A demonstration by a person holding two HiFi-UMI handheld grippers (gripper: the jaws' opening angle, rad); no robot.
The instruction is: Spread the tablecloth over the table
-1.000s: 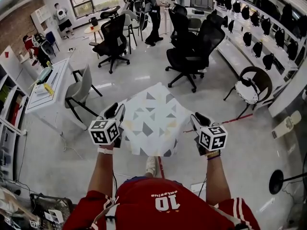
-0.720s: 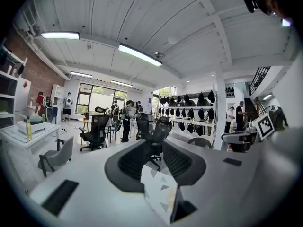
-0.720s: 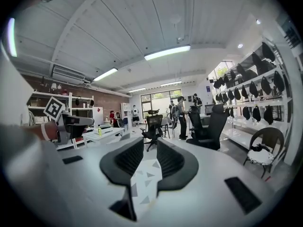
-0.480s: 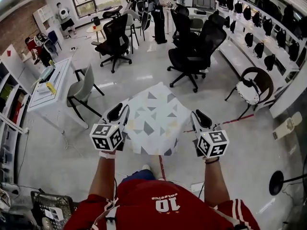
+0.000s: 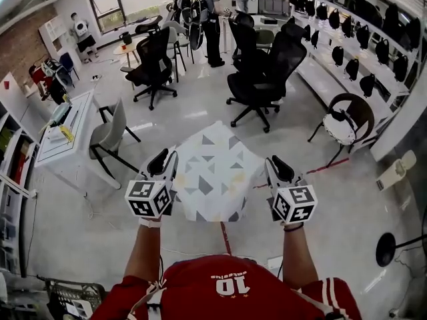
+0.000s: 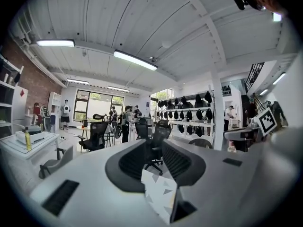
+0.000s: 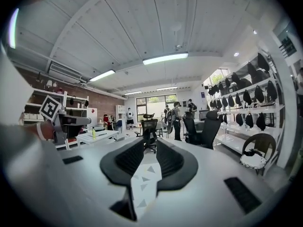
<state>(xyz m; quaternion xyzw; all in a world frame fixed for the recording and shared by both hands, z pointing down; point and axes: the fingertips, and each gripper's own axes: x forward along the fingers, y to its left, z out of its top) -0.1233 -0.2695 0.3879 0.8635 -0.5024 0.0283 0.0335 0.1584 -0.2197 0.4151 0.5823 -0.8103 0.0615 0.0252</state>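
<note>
A white tablecloth (image 5: 212, 173) with grey triangles hangs stretched in the air in front of the person, between the two grippers. My left gripper (image 5: 164, 160) grips its left edge; in the left gripper view the cloth (image 6: 161, 196) sits deep between the jaws, which have just been closing on it. My right gripper (image 5: 275, 167) grips the right edge, and the cloth (image 7: 142, 183) runs down between its black pads. Both grippers point level, away from the person. The floor below the cloth is hidden.
Black office chairs (image 5: 257, 79) stand ahead of the cloth. A white desk (image 5: 63, 129) and a grey chair (image 5: 110, 129) are at the left, a round chair (image 5: 341, 124) at the right. Shelves line the right wall. People stand at the back.
Both grippers have risen a little with the cloth held taut between them. The shoe seen below the cloth a second ago is now out of sight.
</note>
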